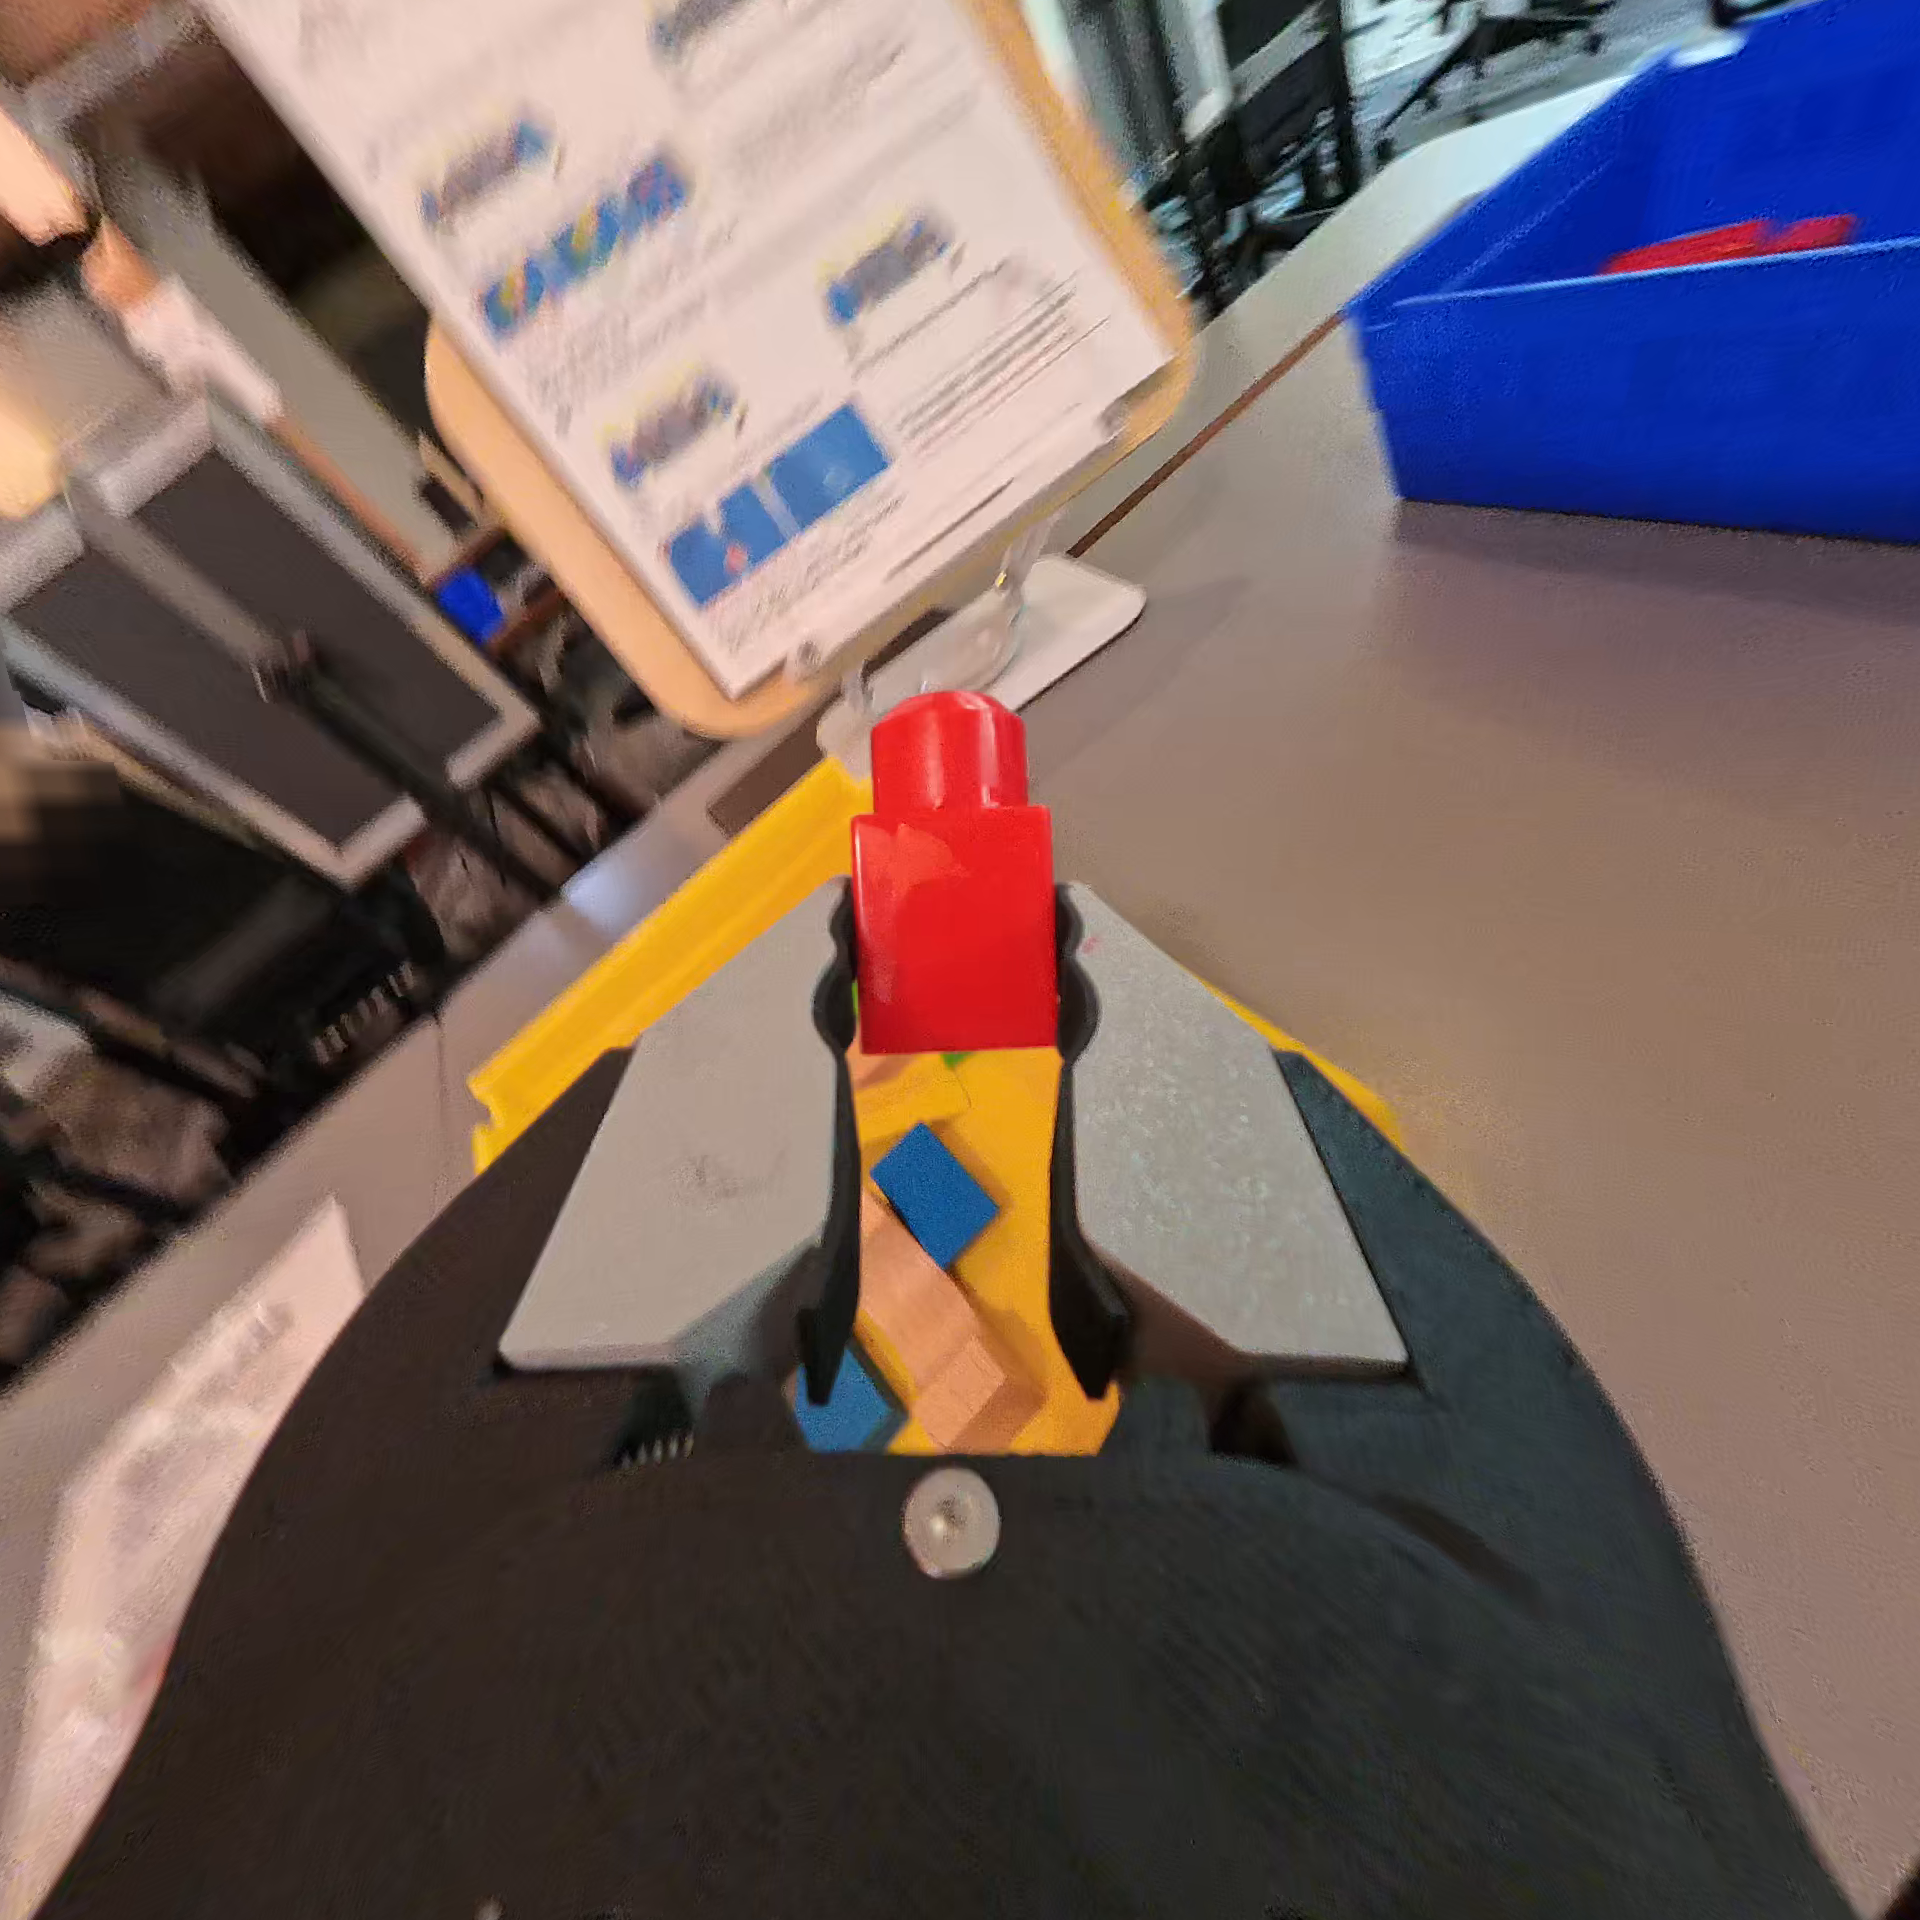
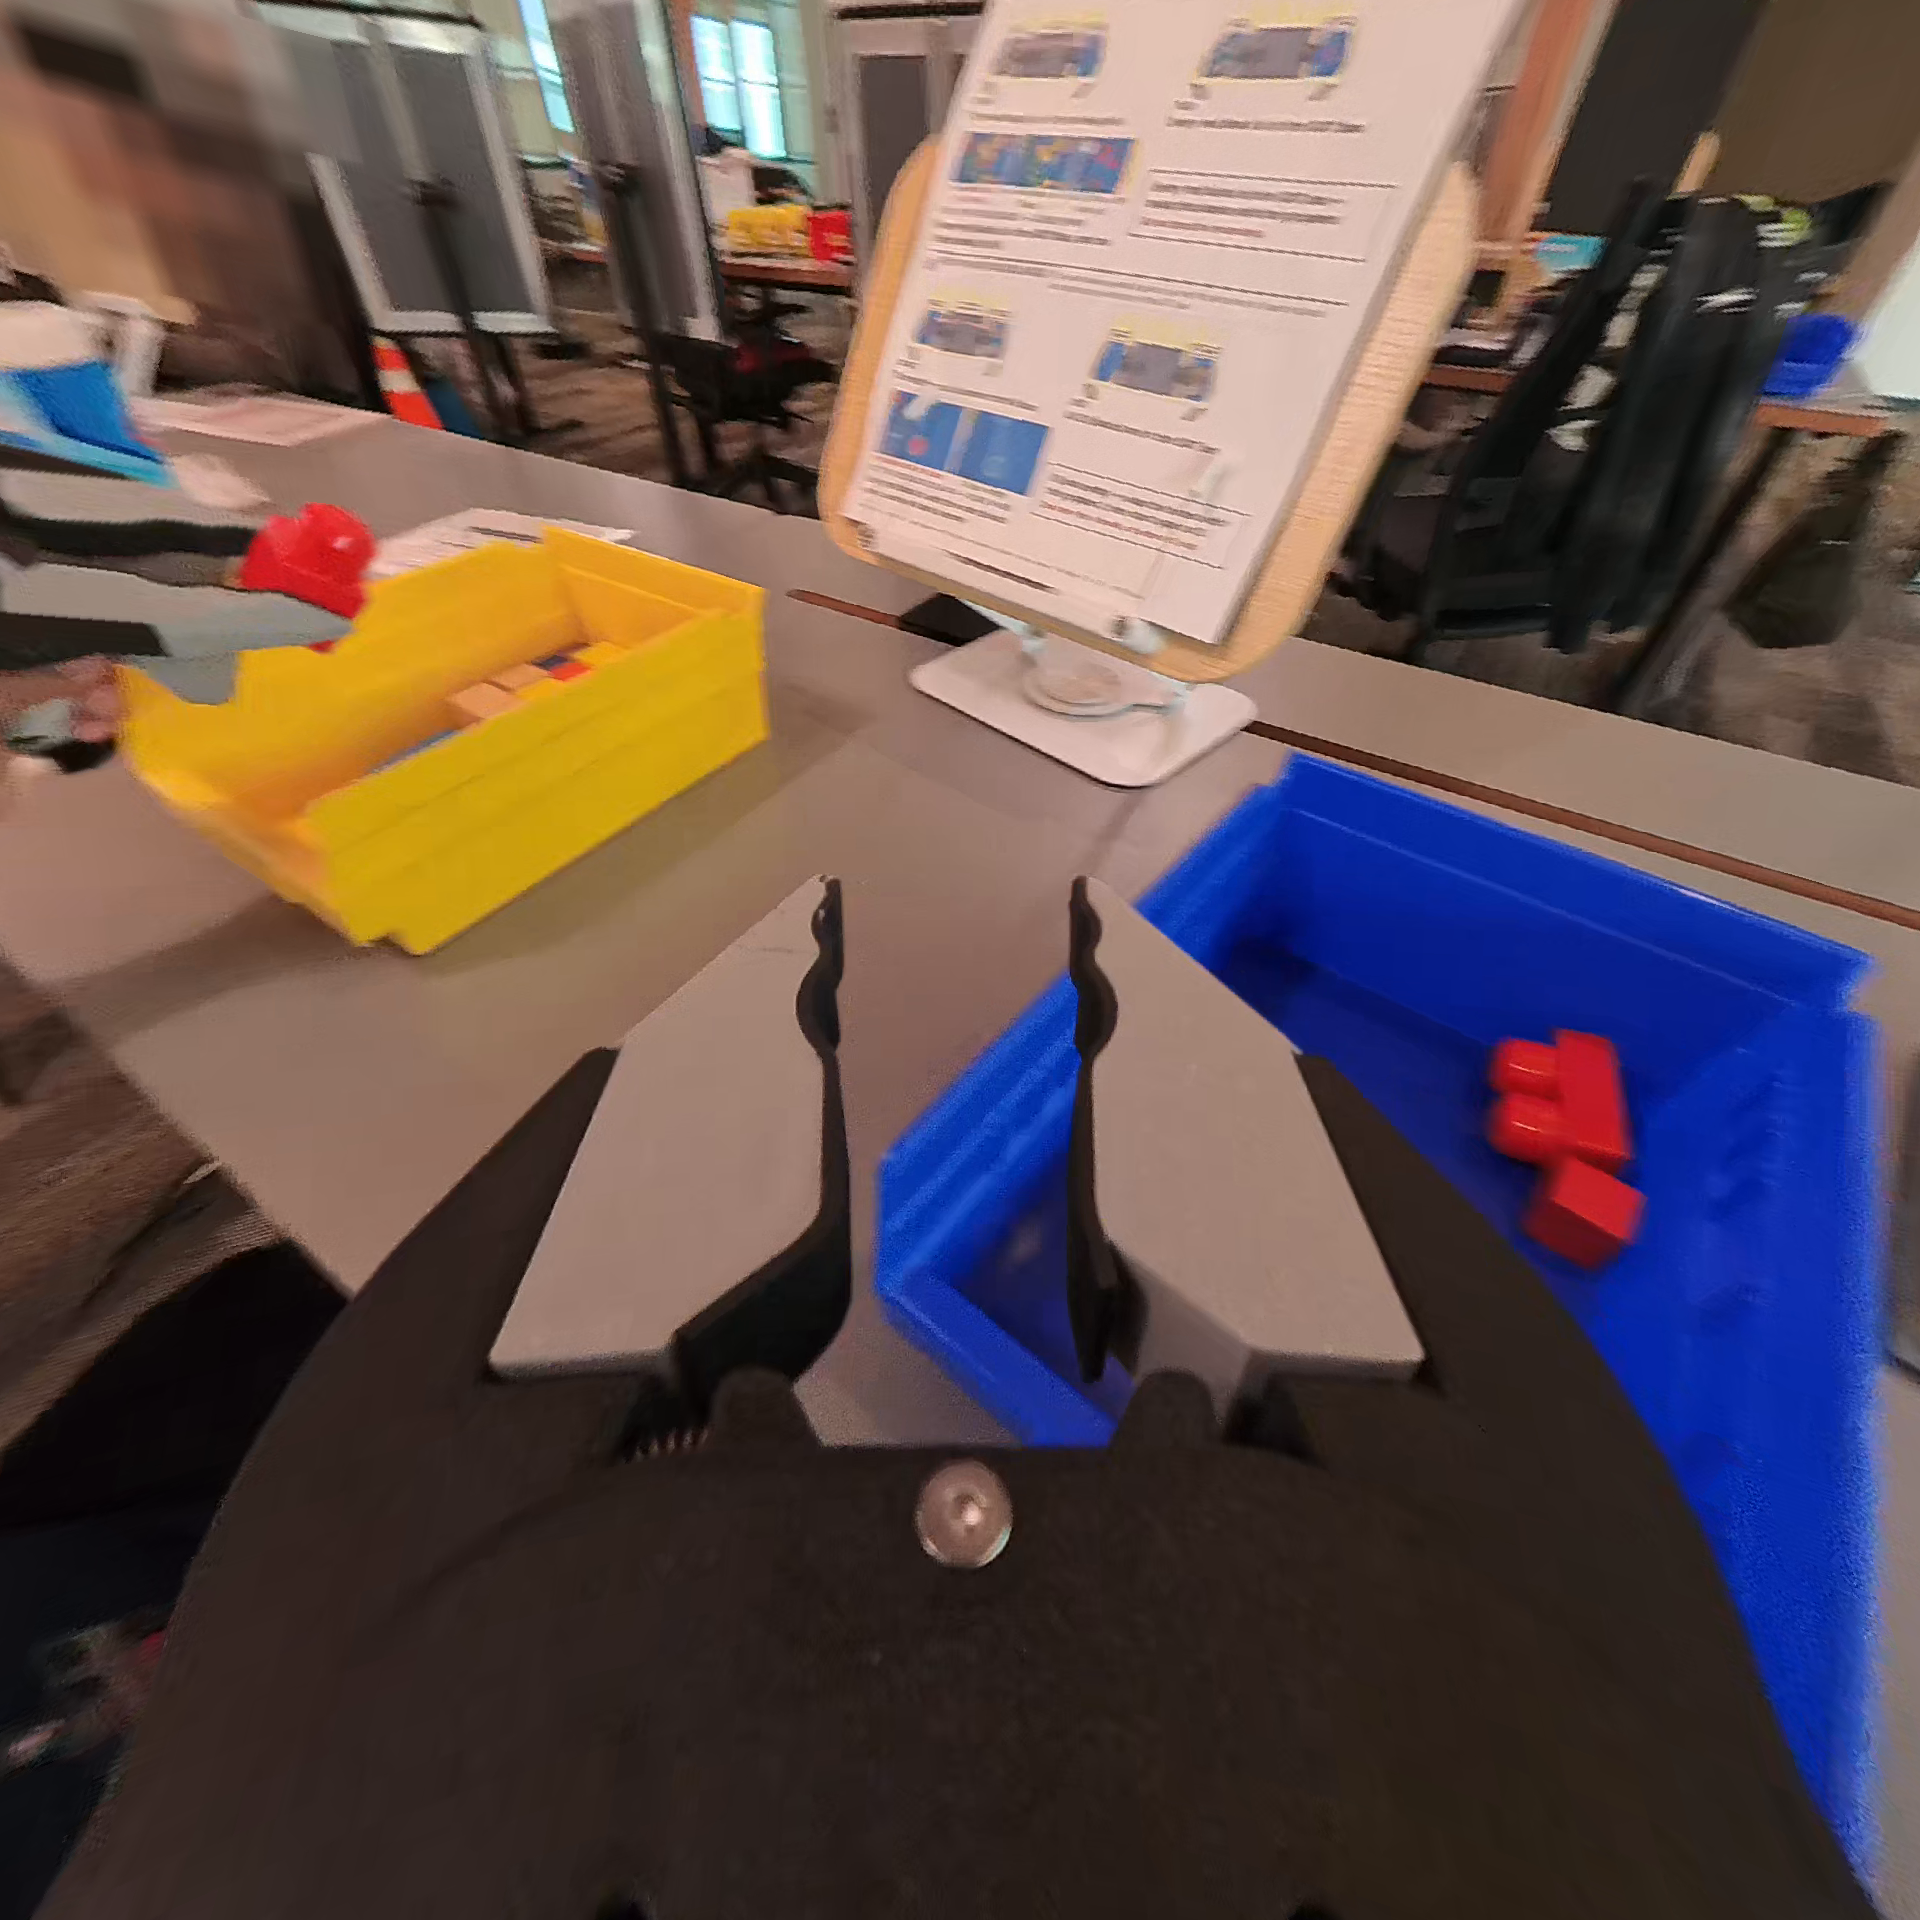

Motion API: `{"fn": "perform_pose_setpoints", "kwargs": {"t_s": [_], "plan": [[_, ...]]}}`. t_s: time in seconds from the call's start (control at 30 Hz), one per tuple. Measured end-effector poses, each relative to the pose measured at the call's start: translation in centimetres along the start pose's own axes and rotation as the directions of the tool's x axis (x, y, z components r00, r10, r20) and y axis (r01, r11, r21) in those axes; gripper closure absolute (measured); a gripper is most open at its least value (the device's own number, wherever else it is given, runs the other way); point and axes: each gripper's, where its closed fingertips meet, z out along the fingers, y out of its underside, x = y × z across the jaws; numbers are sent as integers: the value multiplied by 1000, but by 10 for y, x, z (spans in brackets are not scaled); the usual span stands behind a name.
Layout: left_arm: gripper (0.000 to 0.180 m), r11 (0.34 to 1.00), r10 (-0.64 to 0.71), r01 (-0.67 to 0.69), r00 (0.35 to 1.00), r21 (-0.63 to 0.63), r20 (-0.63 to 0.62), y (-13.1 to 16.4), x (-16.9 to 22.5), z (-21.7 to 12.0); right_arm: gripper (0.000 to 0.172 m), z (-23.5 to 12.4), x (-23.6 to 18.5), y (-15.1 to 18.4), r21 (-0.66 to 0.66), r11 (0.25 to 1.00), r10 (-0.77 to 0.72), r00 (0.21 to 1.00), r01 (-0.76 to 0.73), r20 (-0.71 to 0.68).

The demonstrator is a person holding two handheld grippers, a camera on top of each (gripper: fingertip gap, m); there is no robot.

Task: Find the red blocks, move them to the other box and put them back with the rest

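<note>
Red block [image 1: 951, 925] - glossy, square-bodied, 1 round stud

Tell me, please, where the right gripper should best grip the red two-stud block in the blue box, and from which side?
Probably from above, pads on the long flat sides of the two-stud block. It lies tipped in the blue box, studs facing sideways. A smaller red block touches one end, so gripping lengthwise looks awkward. The right gripper is open.
</note>
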Motion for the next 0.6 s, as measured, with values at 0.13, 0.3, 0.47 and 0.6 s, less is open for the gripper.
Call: {"fn": "perform_pose_setpoints", "kwargs": {"t_s": [0.13,0.3,0.47,0.6], "plan": [[146,936,312,-318,948,151,67,-54,40,-33,126,5,-70,-11,35,998,34,962,-45,271],[146,762,578,-556,815,333,37,-95,134,-53,121,6,-158,-12,18,997,49,843,-70,536],[146,683,660,-614,751,397,27,-110,189,-57,106,11,-218,2,-40,998,63,753,-49,655],[147,651,699,-648,715,396,21,-107,210,-53,132,22,-230,19,-76,997,45,763,6,645]]}}
